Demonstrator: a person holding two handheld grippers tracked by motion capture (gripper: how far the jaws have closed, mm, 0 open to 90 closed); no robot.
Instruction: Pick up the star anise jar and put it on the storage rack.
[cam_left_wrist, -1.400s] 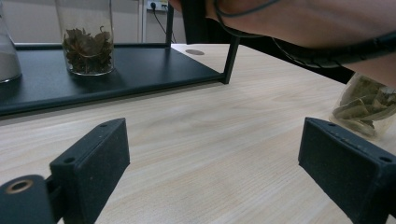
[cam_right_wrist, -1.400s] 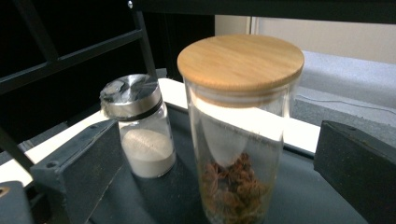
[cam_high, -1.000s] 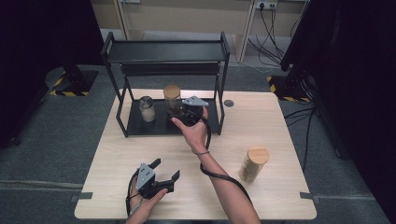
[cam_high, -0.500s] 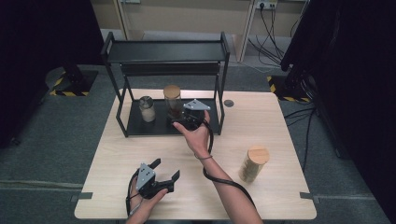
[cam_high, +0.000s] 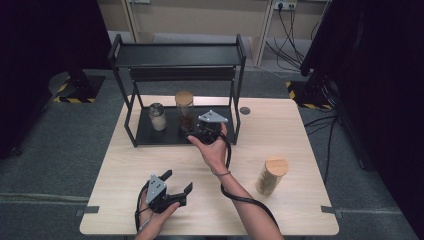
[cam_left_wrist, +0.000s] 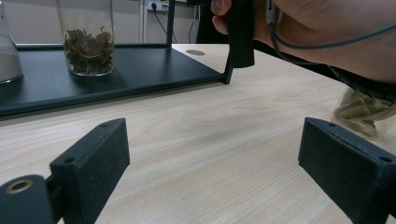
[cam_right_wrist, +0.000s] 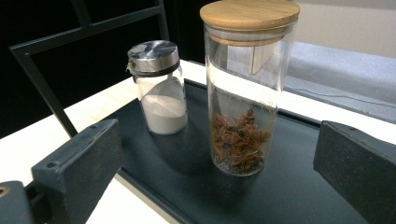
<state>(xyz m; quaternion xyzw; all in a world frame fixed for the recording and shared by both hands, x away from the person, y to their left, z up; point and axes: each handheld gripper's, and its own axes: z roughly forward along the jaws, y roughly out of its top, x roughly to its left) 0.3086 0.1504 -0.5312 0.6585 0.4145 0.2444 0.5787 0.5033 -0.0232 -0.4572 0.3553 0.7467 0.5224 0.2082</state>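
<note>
Here the right gripper (cam_high: 192, 134) is held at the near edge of the black rack (cam_high: 177, 55), its jaws spread wide and empty, with the tall glass jar (cam_right_wrist: 246, 88) standing between them but a little farther back, on the rack's lower tray (cam_right_wrist: 289, 196). The jar, capped with a wooden lid (cam_right_wrist: 250, 13) and holding dark dried spice at its bottom, stands upright toward the middle of that tray; a shorter shaker with a metal cap (cam_right_wrist: 159, 86) stands near it on the left, apart from it. Whether the jar has just been set down or is about to be taken cannot be told; either way, the judgement is that the gripper should be moved straight along the line of its jaws, level, so that neither pad brushes the glass sideways. If a grip is wanted, the pads should be closed on the lower, straight part of the wall, below the lid, and the rack's right-hand post should be cleared. The left gripper (cam_high: 176, 186) rests on the table (cam_high: 300, 125) at the near left, its jaws likewise wide and empty. A second wooden-lidded jar (cam_high: 271, 176) stands near the table's right edge, well apart from the rack.
</note>
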